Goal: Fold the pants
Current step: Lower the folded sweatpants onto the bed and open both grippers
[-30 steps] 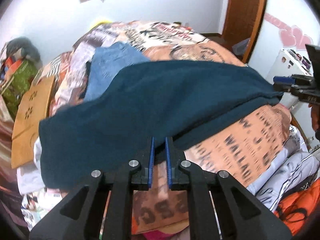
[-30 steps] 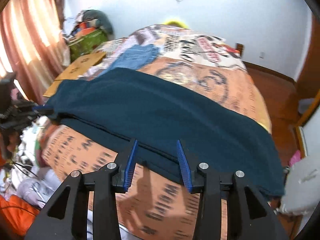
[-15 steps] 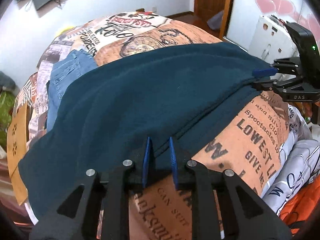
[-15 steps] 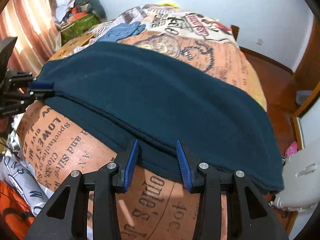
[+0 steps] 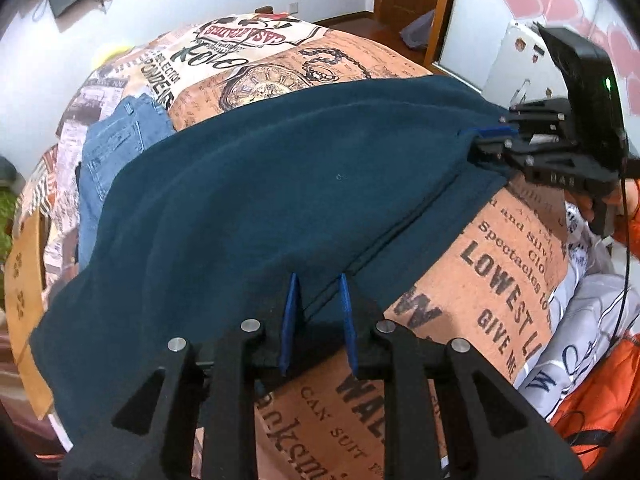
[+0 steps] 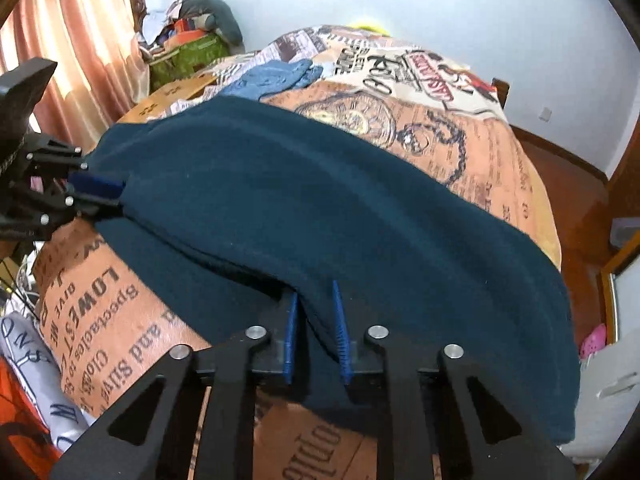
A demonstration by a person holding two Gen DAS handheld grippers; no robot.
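Dark teal pants (image 5: 280, 184) lie spread lengthwise across the bed (image 5: 500, 264), folded over so an upper layer overlaps a lower one along the near edge. My left gripper (image 5: 318, 312) sits at the near edge of the pants, blue pads parted a little with the fold seam running between them; can't tell if they're pinching cloth or just straddling it. My right gripper (image 6: 316, 332) is at the same near edge further along the pants, pads narrowly apart with a raised ridge of the upper layer between them, looks like a grip on the pants. Blue jeans (image 5: 112, 152) lie on the bed beyond the pants, partly tucked under their far edge. A cardboard piece (image 5: 24, 280) lies off the pants' end past the jeans. White printed fabric (image 5: 580, 332) is bunched below the bed edge, near side of the pants.
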